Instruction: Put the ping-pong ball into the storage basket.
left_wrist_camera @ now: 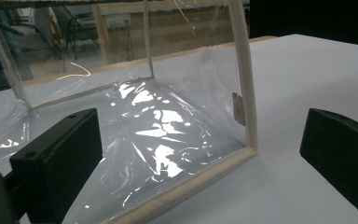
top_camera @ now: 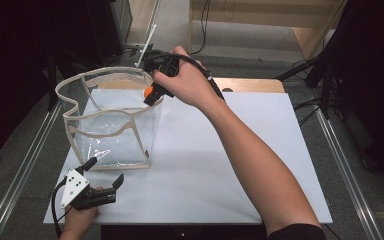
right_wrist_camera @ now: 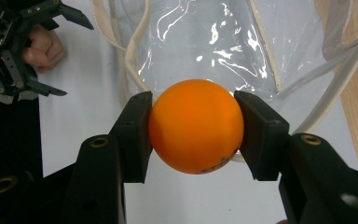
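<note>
Gripping an orange ball (top_camera: 148,92) over the rim of a clear plastic bag (top_camera: 111,131), the right gripper (top_camera: 152,95) reaches to the upper middle of the high view.
At lower left there, the left gripper (top_camera: 111,187) rests on the white table (top_camera: 220,165), jaws spread and empty. Its own view shows both jaws wide apart before the bag's corner (left_wrist_camera: 249,150). The right gripper's view centres the ball (right_wrist_camera: 196,126), clamped on both sides, the bag (right_wrist_camera: 205,42) behind it.
</note>
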